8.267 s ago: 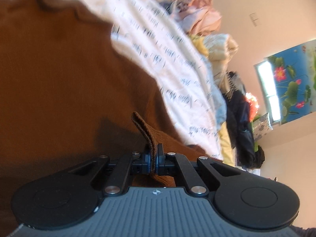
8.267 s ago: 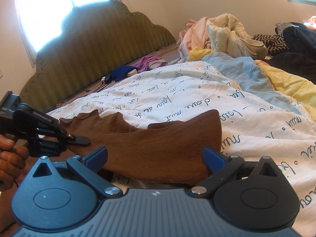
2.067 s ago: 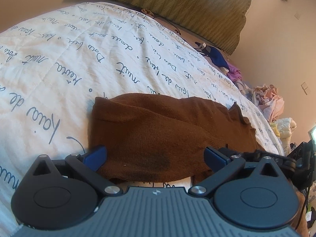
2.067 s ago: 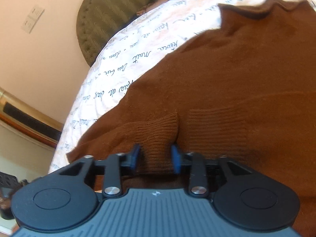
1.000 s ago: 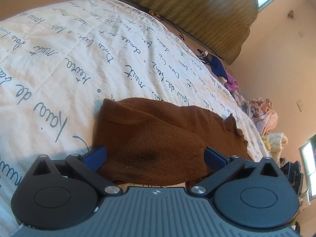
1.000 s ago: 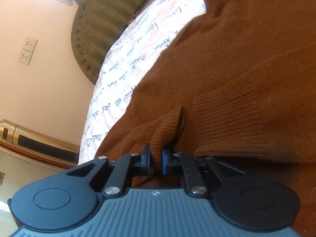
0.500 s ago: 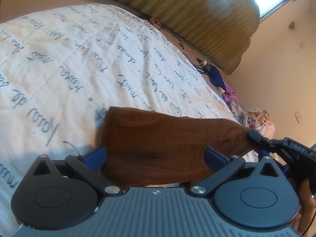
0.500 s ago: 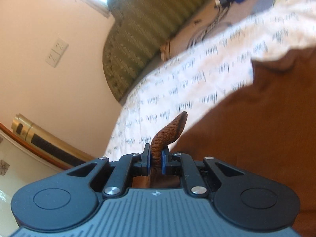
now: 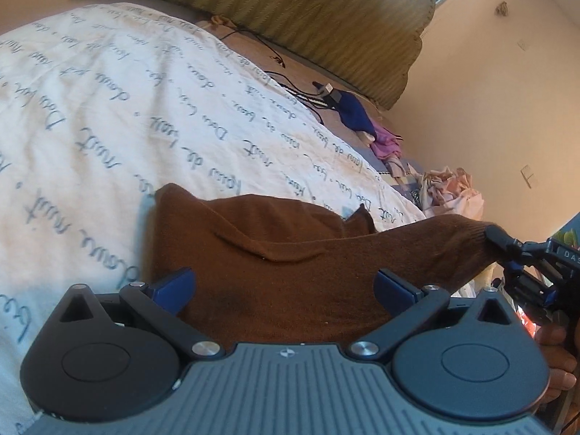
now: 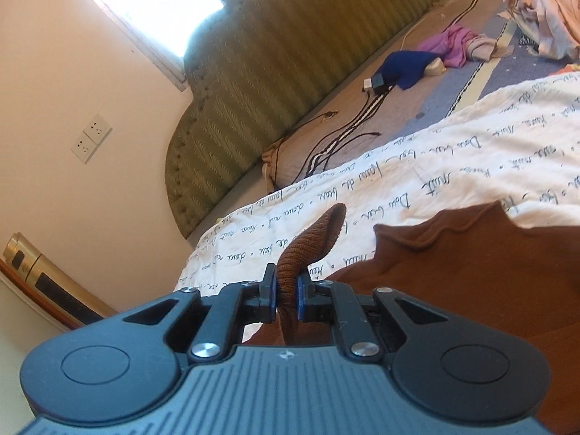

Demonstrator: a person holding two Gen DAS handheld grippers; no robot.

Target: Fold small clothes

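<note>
A small brown knitted sweater (image 9: 275, 264) lies on the white bedspread with blue script (image 9: 108, 116). My left gripper (image 9: 282, 286) hovers wide open over its near edge, blue pads apart, nothing pinched. My right gripper (image 10: 286, 295) is shut on the ribbed cuff (image 10: 311, 239) of one sleeve. In the left wrist view that sleeve (image 9: 435, 243) is stretched up and to the right, its end pinched by the right gripper (image 9: 502, 241), with a hand (image 9: 554, 359) below. The sweater's body (image 10: 471, 272) lies low at right in the right wrist view.
A green padded headboard (image 10: 290, 72) stands behind the bed. Cables, a charger and a blue cloth (image 10: 406, 65) lie by a pink garment (image 10: 453, 45) on the mattress. A heap of pale clothes (image 9: 453, 195) sits farther right. Wall sockets (image 10: 90, 137) are at the left.
The right gripper has risen with the cuff, pulling the sleeve off the sweater's body up and to the right. The left gripper has shifted sideways, staying open over the near edge.
</note>
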